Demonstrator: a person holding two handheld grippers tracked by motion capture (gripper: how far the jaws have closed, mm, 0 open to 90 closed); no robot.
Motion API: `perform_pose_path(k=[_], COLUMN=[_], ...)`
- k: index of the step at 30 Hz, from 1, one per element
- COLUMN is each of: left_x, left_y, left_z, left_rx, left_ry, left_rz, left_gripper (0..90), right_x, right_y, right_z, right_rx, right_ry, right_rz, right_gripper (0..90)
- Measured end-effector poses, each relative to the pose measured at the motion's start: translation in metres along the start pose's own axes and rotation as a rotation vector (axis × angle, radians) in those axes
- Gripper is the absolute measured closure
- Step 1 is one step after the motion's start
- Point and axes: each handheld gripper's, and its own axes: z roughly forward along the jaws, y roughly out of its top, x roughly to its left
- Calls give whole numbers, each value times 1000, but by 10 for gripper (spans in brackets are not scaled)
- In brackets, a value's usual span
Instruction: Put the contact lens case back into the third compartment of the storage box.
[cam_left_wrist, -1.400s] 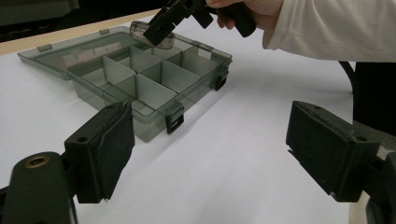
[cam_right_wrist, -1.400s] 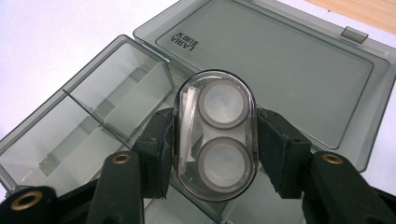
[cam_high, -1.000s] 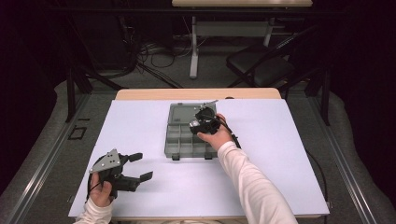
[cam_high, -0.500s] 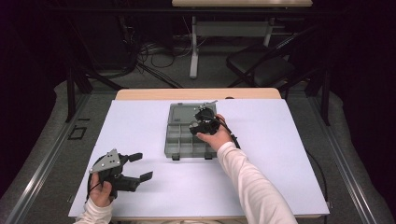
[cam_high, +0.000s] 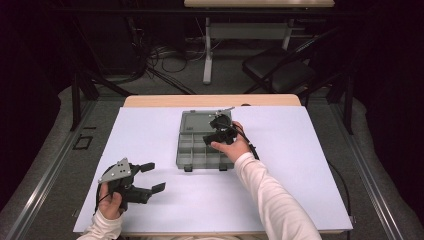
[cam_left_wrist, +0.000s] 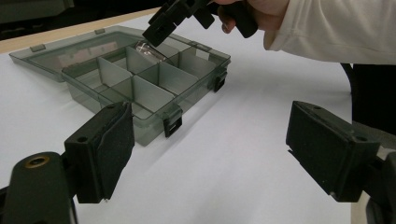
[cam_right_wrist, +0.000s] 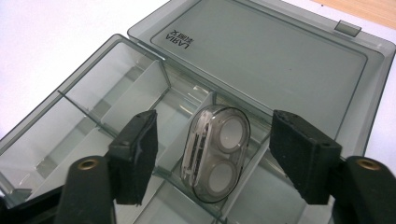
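Right gripper view: right gripper (cam_right_wrist: 212, 154) poised over the open organiser box (cam_right_wrist: 107, 100). Its fingers (cam_right_wrist: 135, 158) have just been opening and now stand apart, clear of the small clear case (cam_right_wrist: 215, 154) between them. No pad touches it. The case, oval with two round white discs inside, sits tilted, leaning on a divider (cam_right_wrist: 180, 140) in a compartment near the hinge side of the box, not lying flat. The smoky lid (cam_right_wrist: 275, 56) lies folded back on the bench.

High view: box at mid bench (cam_high: 310, 165), right gripper (cam_high: 218, 131) above its far right part. Left gripper (cam_high: 145, 177) well apart at the near left corner, fingers wide open, holding nothing.

Left gripper view: open fingers (cam_left_wrist: 105, 156) frame the box (cam_left_wrist: 154, 100) from a distance, with the right gripper (cam_left_wrist: 161, 28) hanging over the rear compartments.

Risks, as I judge them:
- Case rests propped on the divider's edge. It may tip either way, into the next compartment or flat on its face, if the box is nudged.
- Withdrawing the right gripper at a slant could catch a pad on the case and drag it out.
- If the lid is to be shut, a case standing proud of the dividers would block it or jam the latches (cam_left_wrist: 173, 126).
- The light box could slide on the smooth white bench if pushed one-handed.
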Motion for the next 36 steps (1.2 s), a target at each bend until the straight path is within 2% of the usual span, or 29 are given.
perform_pose_path(k=[7,16,25,28,36], left_x=[-1,-2,-2,-2,-2], left_y=[-2,-2,-3,-3,-3], left_z=[-4,-4,-5,-5,-5], left_rx=[-1,2,1,1,-1], left_ry=[2,7,9,10,14], left_rz=[-1,-1,-2,-4,-6], left_gripper=[161,161,160,161,160], right_x=[6,6,8,9,15], right_y=[1,-1,-7,-10,-21], right_z=[-7,-16,-31,-37,-52], right_rx=[-7,-12,-28,-16,-12], right_ry=[17,21,35,44,63], right_rz=[-3,1,9,11,-19], right_gripper=[282,273,273,269,265])
